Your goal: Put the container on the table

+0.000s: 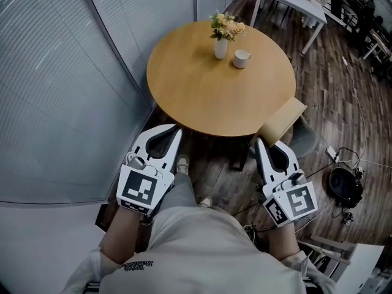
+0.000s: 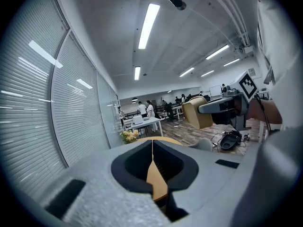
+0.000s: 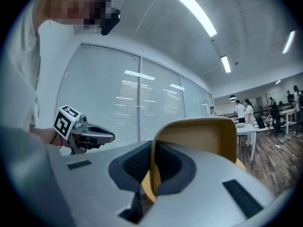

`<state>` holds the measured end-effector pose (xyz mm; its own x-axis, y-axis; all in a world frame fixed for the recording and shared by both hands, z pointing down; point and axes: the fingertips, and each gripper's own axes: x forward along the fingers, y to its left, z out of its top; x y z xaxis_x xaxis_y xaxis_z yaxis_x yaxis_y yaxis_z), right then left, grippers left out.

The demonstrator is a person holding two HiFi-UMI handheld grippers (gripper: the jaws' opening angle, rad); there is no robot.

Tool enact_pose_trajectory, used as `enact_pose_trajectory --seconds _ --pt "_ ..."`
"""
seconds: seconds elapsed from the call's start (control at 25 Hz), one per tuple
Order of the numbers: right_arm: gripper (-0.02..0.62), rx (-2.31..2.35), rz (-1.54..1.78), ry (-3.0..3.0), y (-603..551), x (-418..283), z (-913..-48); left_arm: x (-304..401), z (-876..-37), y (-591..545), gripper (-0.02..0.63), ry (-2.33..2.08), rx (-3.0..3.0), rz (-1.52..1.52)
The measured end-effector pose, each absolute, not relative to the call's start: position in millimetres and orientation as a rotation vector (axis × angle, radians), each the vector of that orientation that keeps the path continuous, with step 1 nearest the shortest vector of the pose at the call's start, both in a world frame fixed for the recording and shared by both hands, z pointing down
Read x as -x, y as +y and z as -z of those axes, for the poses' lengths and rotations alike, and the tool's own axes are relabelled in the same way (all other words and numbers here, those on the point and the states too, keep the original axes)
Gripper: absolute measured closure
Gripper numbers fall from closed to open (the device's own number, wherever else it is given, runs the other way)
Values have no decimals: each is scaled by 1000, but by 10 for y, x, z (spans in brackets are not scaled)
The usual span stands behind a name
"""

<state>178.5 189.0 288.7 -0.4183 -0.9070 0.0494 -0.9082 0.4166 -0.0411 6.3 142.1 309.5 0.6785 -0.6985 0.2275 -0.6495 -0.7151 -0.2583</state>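
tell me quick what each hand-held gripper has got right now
left hand-held gripper: closed, holding nothing
right hand-held gripper: closed on the container wall

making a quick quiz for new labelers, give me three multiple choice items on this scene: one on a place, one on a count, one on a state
1. Where is the cup?
A on a chair
B on the table, beside the vase
C on a shelf

2. How many things stand on the table?
A two
B four
C none

3. What are the right tongs doing?
A open, empty
B shut on nothing
C shut on the container

Answers:
1 B: the head view shows the cup just right of the vase on the tabletop.
2 A: only the vase and cup stand there.
3 C: the right gripper view shows the container's yellow wall clamped between the jaws.
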Motion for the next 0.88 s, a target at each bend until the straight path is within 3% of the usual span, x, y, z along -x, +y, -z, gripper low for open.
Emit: enact_pose_trajectory --seconds 0.88 --pt "566 -1682 -64 -2533 271 -1292 -2945 360 -3219 -224 584 1063 2825 434"
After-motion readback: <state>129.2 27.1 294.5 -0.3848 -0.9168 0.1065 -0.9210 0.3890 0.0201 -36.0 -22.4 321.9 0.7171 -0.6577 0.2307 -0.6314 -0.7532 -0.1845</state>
